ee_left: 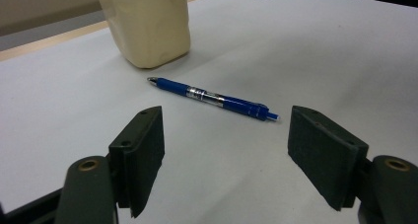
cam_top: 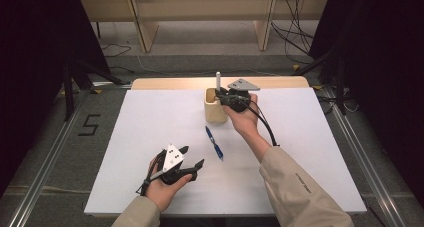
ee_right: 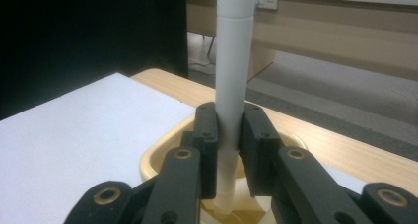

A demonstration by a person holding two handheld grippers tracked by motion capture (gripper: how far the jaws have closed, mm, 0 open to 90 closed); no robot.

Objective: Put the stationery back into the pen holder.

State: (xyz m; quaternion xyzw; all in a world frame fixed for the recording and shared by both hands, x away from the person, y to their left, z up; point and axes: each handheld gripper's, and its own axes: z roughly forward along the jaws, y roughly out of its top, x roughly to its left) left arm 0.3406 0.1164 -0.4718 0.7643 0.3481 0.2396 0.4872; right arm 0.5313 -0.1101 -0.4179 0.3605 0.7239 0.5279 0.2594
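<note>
A cream pen holder cup (cam_top: 215,106) stands on the white table top near its far edge. My right gripper (cam_top: 220,93) is over the cup, shut on an upright white pen (cam_top: 218,79). In the right gripper view the white pen (ee_right: 233,76) runs up between the pads (ee_right: 207,135), its lower end down inside the cup (ee_right: 157,157). A blue pen (cam_top: 214,143) lies flat on the table in front of the cup. My left gripper (cam_top: 192,157) stands open near the front edge, jaws wide apart and aimed at the blue pen (ee_left: 213,97), which lies beyond them.
The white board (cam_top: 125,152) covers most of the table, with a wooden strip (cam_top: 165,83) along the far edge. Beyond are wooden furniture legs (cam_top: 145,32) and floor cables (cam_top: 295,34). The cream cup (ee_left: 148,26) stands behind the blue pen in the left gripper view.
</note>
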